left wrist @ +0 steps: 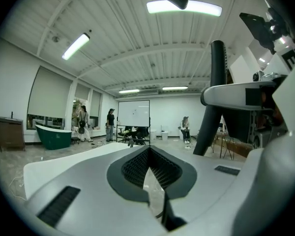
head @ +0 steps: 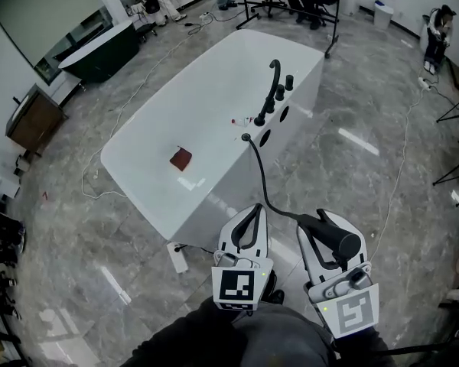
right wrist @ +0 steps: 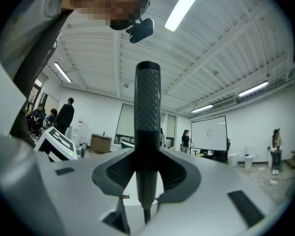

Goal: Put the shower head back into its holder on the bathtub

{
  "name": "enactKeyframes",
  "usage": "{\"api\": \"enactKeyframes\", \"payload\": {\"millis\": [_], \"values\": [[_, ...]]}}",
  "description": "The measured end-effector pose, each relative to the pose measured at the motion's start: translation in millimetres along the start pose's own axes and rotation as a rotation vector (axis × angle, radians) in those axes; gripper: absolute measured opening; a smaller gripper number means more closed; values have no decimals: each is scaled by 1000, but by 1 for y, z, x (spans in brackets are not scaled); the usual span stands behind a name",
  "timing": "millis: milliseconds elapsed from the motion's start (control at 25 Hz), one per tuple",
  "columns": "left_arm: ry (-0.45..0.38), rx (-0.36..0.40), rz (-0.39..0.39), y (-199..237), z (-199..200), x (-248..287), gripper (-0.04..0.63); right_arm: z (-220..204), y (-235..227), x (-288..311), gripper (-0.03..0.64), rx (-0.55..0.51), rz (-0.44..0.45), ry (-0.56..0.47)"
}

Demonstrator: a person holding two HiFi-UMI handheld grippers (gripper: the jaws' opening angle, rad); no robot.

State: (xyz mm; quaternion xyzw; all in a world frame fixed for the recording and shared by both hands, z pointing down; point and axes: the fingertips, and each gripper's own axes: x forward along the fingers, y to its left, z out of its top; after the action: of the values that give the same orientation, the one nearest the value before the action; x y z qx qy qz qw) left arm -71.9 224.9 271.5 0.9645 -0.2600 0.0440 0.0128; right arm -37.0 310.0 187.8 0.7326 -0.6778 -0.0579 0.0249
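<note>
A white bathtub (head: 161, 128) stands ahead on the grey floor, with a black tap (head: 274, 82) and black knobs (head: 284, 87) on its right rim. From that rim a black hose (head: 262, 180) runs down to the black shower head (head: 335, 237). My right gripper (head: 315, 225) is shut on the shower head's handle (right wrist: 147, 132), which stands upright between the jaws of the right gripper (right wrist: 146, 181). My left gripper (head: 252, 211) is shut and holds nothing, low beside the tub's near end. The left gripper (left wrist: 148, 154) has its jaws pressed together.
A small red object (head: 180, 158) lies inside the tub. A dark green tub (head: 99, 52) and a wooden cabinet (head: 34, 117) stand at the left. Cables (head: 402, 167) trail over the floor. A black stand (head: 291, 6) and people are at the back.
</note>
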Motion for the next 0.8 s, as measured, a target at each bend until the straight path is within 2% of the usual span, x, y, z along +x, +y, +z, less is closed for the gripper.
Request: {"api": "enactKeyframes", "payload": {"millis": [320, 800], "values": [[28, -34, 30, 26, -13, 64, 3, -11, -37, 53, 141, -4, 34, 20], [36, -22, 50, 74, -1, 146, 3, -9, -79, 156, 141, 11, 101, -1]]}}
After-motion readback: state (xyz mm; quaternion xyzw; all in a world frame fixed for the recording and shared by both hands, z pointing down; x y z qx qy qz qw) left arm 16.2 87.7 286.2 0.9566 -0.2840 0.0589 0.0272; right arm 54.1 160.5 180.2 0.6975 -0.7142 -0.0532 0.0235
